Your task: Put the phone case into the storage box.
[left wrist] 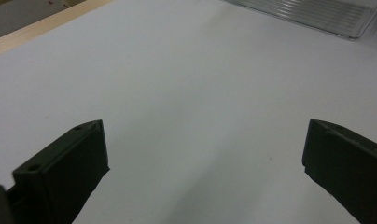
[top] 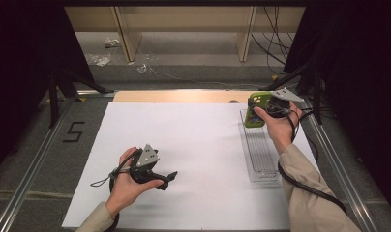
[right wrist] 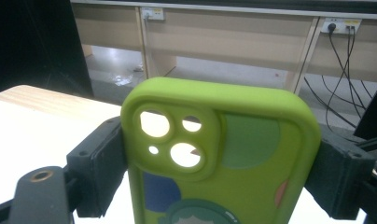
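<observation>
The right gripper point(top: 265, 109) pinches a green phone case point(right wrist: 219, 158) between its jaws, up above the far end of the clear tray point(top: 259, 159). The left gripper point(left wrist: 205, 158) is spread wide over the white sheet point(top: 193, 145), holding nothing.

Lab: framed table point(top: 329, 145), floor cables point(top: 273, 46), wall sockets point(right wrist: 151, 13).
</observation>
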Action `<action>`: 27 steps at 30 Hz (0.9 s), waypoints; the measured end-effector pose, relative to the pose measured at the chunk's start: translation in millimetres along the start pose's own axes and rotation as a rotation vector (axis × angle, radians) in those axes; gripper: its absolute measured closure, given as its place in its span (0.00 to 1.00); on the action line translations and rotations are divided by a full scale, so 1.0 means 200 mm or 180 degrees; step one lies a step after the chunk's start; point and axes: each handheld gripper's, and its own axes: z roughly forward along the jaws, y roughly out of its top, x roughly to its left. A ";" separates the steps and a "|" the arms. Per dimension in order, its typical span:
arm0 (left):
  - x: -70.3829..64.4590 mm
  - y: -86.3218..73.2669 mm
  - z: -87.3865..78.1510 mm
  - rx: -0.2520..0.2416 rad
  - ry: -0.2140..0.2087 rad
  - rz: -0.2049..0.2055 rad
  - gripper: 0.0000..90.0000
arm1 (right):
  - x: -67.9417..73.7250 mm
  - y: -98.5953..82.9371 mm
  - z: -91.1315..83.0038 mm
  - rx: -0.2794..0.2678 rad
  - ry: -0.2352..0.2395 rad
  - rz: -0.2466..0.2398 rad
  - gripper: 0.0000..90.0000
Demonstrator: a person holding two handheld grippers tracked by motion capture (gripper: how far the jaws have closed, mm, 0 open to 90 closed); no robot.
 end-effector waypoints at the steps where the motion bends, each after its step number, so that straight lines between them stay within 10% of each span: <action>1: 0.00 0.00 0.00 -0.0001 -0.0001 0.0000 0.00 | 0.00 0.00 0.00 0.0000 -0.0002 -0.0003 0.19; 27: 0.00 0.00 0.00 -0.0002 -0.0008 -0.0001 0.00 | -0.01 -0.01 0.09 0.0097 -0.0060 0.0010 0.19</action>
